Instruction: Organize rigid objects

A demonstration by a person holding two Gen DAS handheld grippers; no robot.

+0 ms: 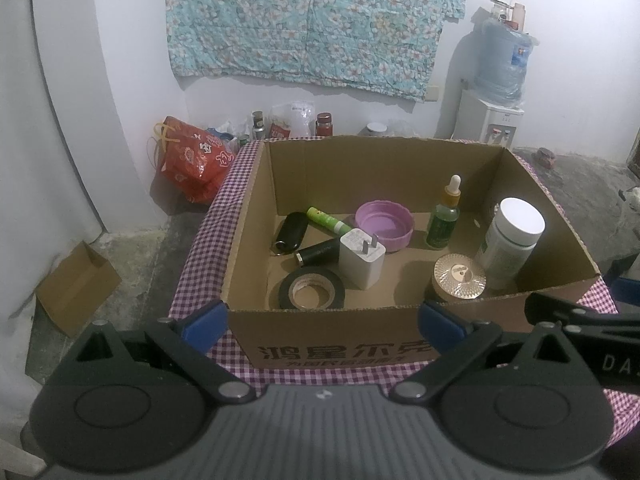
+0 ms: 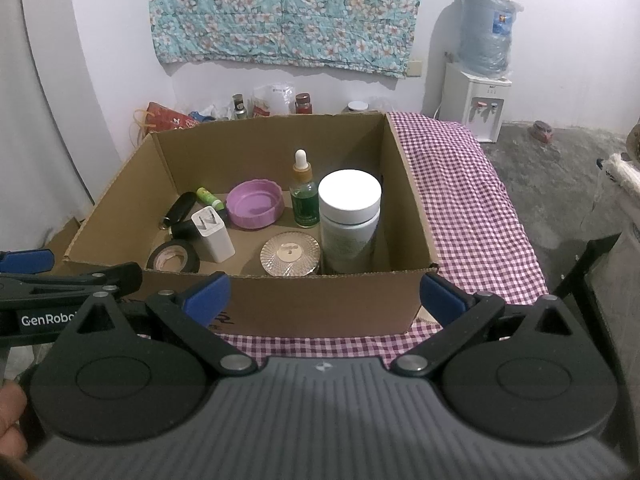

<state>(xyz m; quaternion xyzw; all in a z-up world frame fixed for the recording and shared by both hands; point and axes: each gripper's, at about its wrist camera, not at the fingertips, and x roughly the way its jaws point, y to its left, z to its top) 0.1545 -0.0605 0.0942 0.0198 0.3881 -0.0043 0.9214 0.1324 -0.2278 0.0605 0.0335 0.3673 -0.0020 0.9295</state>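
A cardboard box [image 1: 248, 220] [image 2: 412, 208] stands on a purple checked cloth. Inside lie a white charger plug [image 1: 362, 258] [image 2: 214, 236], a black tape roll [image 1: 312, 290] [image 2: 174, 260], a purple lid [image 1: 384, 226] [image 2: 254, 204], a green dropper bottle [image 1: 444, 220] [image 2: 305, 196], a white-capped bottle [image 1: 510, 244] [image 2: 349, 220], a gold-lidded jar [image 1: 460, 276] [image 2: 290, 258], a green tube [image 1: 326, 220], a black key fob [image 1: 292, 232] and a black cylinder [image 1: 320, 254]. My left gripper [image 1: 322, 322] and right gripper [image 2: 324, 294] are both open and empty, in front of the box's near wall.
The checked cloth [image 2: 472, 208] stretches right of the box. A red bag [image 1: 192, 160] and jars [image 1: 324, 124] stand by the back wall. A water dispenser [image 2: 476, 100] stands at the back right. A small cardboard box [image 1: 76, 288] lies on the floor at left.
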